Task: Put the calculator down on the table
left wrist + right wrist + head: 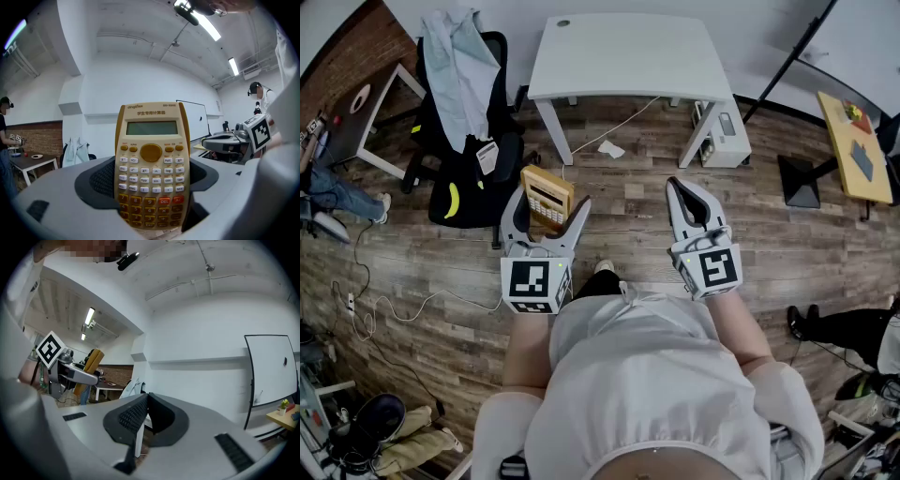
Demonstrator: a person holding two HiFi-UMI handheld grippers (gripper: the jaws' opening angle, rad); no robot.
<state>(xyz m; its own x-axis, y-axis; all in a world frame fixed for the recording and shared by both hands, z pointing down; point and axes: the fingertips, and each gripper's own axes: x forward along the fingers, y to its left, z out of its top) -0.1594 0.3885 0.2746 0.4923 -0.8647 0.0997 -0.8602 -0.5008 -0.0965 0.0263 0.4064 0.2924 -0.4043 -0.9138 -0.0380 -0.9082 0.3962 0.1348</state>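
Note:
A yellow calculator (547, 197) stands upright between the jaws of my left gripper (550, 202), held in the air over the wooden floor. In the left gripper view the calculator (151, 164) fills the middle, keys and display facing the camera, with the left gripper (151, 190) closed on its two long sides. My right gripper (679, 186) hangs level to the right with its jaws together and nothing in them. In the right gripper view the pads of the right gripper (143, 401) meet. The white table (628, 52) stands ahead, beyond both grippers.
A black chair draped with clothes (464, 122) stands at the left of the white table. A white box (727, 136) sits by the table's right leg. A wooden table (853, 145) and a black stand base (799, 180) are at the right. Cables run over the floor at left.

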